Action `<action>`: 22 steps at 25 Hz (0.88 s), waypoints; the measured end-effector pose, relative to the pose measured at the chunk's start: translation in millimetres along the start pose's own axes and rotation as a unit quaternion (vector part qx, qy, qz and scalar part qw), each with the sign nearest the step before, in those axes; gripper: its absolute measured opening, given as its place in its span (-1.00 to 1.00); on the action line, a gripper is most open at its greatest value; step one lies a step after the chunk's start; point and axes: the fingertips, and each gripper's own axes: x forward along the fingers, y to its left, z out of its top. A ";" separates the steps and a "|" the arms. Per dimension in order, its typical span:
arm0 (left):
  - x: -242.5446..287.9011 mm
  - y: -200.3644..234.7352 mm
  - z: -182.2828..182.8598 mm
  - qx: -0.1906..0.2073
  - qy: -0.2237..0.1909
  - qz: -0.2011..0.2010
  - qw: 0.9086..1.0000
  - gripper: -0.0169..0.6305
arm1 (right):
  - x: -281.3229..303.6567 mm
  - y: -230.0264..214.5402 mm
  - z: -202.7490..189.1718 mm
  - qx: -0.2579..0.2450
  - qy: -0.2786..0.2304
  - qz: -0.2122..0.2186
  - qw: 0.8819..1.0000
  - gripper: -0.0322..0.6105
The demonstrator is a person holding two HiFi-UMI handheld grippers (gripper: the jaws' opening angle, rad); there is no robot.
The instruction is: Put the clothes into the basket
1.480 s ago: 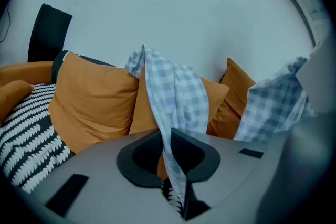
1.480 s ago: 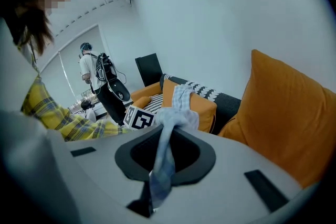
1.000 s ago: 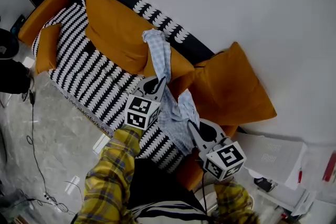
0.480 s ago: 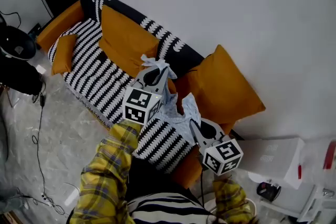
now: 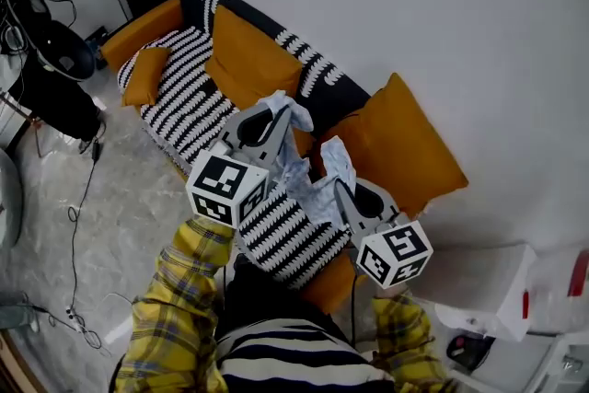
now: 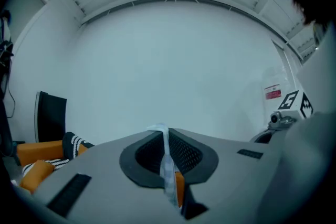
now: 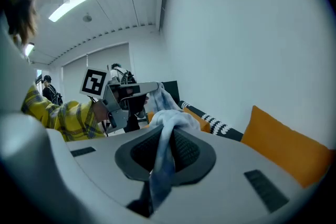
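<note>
lifted since a second ago: pale blue garment (image 5: 308, 184), now hanging clear above the striped sofa (image 5: 189, 101).
left gripper (image 5: 279, 106) and right gripper (image 5: 339, 185) each pinch one edge of it; orange cushion (image 5: 405, 152), white wall (image 5: 414, 5), grey floor (image 5: 46, 253), cables (image 5: 78, 225).

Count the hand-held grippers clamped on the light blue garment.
2. The left hand-held gripper pinches the upper end of the light blue fabric garment; the right hand-held gripper pinches its lower end, beside the large orange cushion. No others in view.
</note>
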 end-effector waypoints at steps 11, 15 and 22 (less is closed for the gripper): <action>-161.8 22.3 34.3 0.016 -0.007 0.134 0.991 -0.86 | 22.2 109.1 38.2 -0.054 -0.017 0.155 0.986 -0.75; -232.4 35.0 40.4 0.011 -0.022 0.206 0.978 -0.86 | 36.1 169.2 44.1 -0.068 -0.015 0.240 0.968 -0.75; -395.6 25.9 68.1 0.008 -0.050 0.294 0.955 -0.86 | 14.4 319.1 56.3 -0.100 -0.023 0.355 0.929 -0.75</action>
